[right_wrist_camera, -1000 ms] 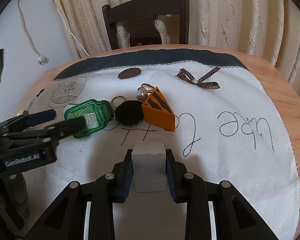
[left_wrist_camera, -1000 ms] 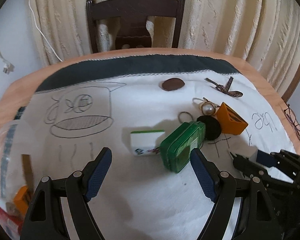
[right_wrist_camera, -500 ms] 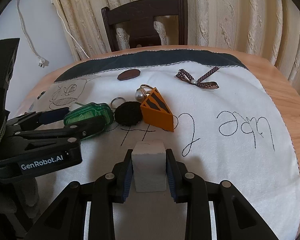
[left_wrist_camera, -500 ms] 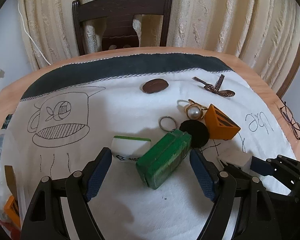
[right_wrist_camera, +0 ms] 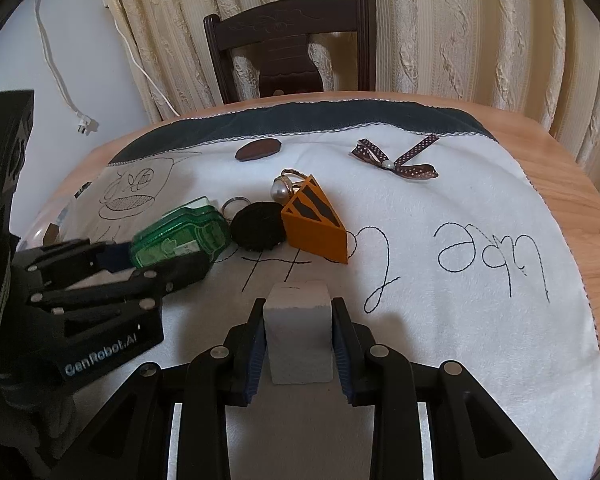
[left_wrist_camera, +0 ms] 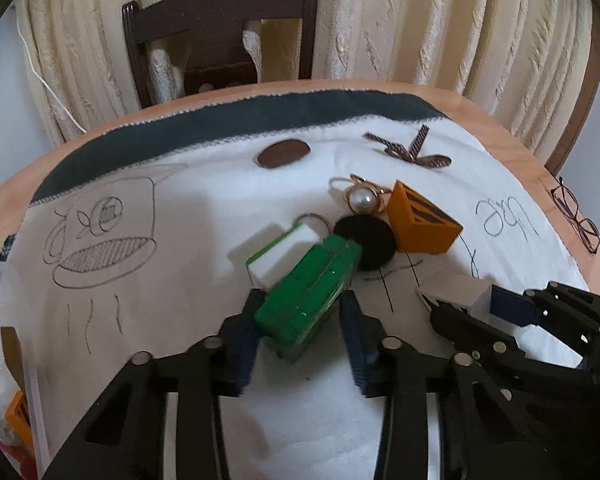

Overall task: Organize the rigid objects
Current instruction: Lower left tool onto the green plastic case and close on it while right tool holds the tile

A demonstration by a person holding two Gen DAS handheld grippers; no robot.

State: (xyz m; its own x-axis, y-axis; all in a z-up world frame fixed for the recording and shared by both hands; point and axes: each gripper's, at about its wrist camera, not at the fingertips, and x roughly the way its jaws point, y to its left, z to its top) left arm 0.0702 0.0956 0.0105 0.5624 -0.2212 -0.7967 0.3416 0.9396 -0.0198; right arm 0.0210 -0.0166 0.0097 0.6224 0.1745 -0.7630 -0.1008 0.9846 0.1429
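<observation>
The left gripper (left_wrist_camera: 300, 320) is clenched around a green tin (left_wrist_camera: 310, 296), its blue pads (left_wrist_camera: 244, 344) pressing the tin's two long sides; the tin sits tilted, its near end raised off the white cloth (left_wrist_camera: 180, 220), in the middle of the table. Just behind the tin, touching it, lies a white tile with a green edge (left_wrist_camera: 284, 252), also tipped up. A black round disc (left_wrist_camera: 366, 242) rests at the tin's far right corner, with a metal ring (left_wrist_camera: 314, 220) beside it and a pearl ring (left_wrist_camera: 361, 199) farther back. An orange wedge-shaped block (left_wrist_camera: 420, 224) stands just right of the disc. A brown oval piece (left_wrist_camera: 284, 154) and a dotted ribbon bow (left_wrist_camera: 410, 152) lie near the cloth's dark far border. The right gripper (right_wrist_camera: 298, 336) grasps a white block (right_wrist_camera: 298, 332) between its pads, held near the cloth's front. Spectacles (left_wrist_camera: 576, 216) lie on the bare wood at the far right.
</observation>
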